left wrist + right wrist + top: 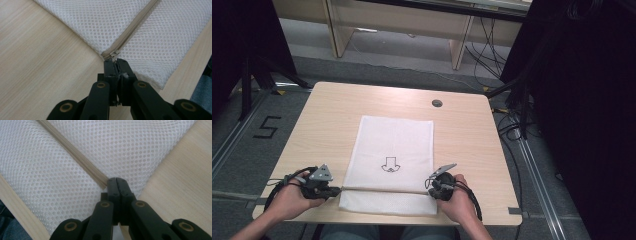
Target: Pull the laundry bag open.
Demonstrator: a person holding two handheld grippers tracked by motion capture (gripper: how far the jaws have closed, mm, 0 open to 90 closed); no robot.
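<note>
Left hand-held gripper (115, 65) clamped on zipper pull (114, 53) | right hand-held gripper (116, 184) pinching mesh bag (394, 150) at zipper's (75, 155) other end | bag flat on worktop (322, 125)

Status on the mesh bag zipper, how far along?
Done: mesh bag lies flat on the table. In hand: left gripper is shut at the zipper pull; right gripper is shut at the zipper's other end. Left: the slide itself; the zipper looks fully closed.
</note>
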